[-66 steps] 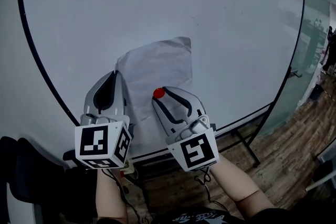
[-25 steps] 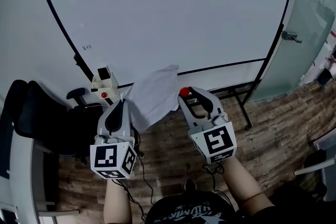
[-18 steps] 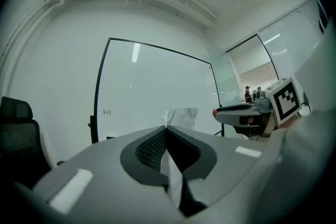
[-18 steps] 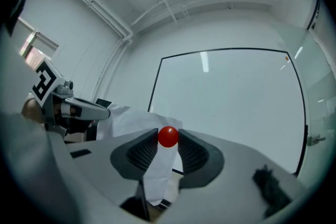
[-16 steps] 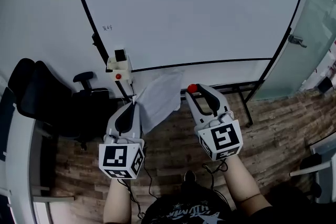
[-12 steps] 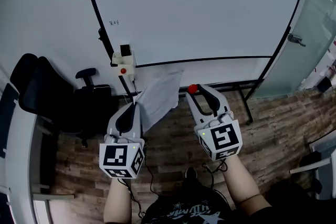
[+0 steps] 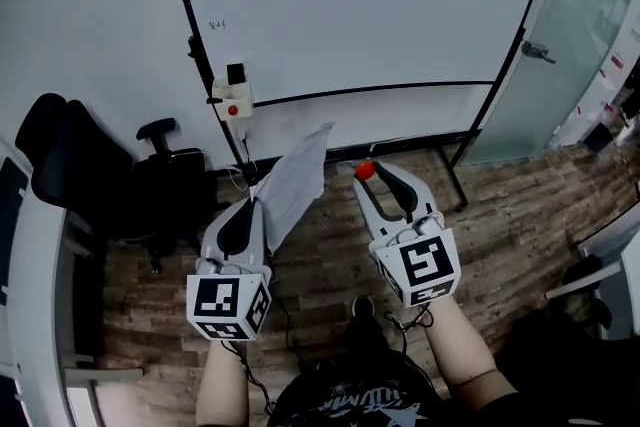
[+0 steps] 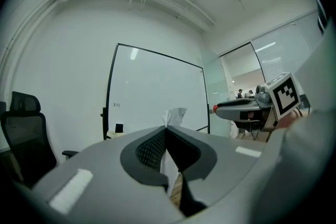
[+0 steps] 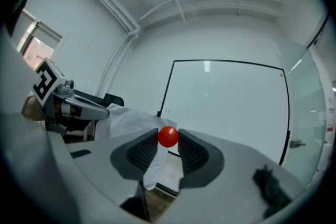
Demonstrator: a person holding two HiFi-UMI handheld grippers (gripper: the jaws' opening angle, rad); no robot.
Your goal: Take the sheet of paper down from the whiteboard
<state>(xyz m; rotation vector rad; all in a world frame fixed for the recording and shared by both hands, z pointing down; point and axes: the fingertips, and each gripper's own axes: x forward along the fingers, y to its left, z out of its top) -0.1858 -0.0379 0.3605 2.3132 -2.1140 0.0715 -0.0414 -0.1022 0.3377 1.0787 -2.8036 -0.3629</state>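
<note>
The white sheet of paper (image 7: 295, 180) is off the whiteboard (image 7: 370, 5) and sticks out forward from my left gripper (image 7: 256, 200), which is shut on its near edge. In the left gripper view the paper (image 8: 174, 114) rises from between the closed jaws of that gripper (image 8: 167, 131). My right gripper (image 7: 375, 175) is shut on a small red round magnet (image 7: 364, 171); the magnet (image 9: 168, 136) sits between the pads at the tips. Both grippers point level at the board, well short of it. The paper (image 9: 131, 118) and left gripper (image 9: 73, 102) show at the left of the right gripper view.
A black office chair (image 7: 80, 185) stands at the left. A white box with a red button (image 7: 233, 100) hangs on the board's stand. A glass door (image 7: 590, 45) is at the right. Wooden floor (image 7: 330, 245) lies below. People stand far off (image 8: 240, 94).
The paper, first pinned to the board under the red magnet, has come away. Both grippers have drawn back from the board, carrying the paper and the magnet with them.
</note>
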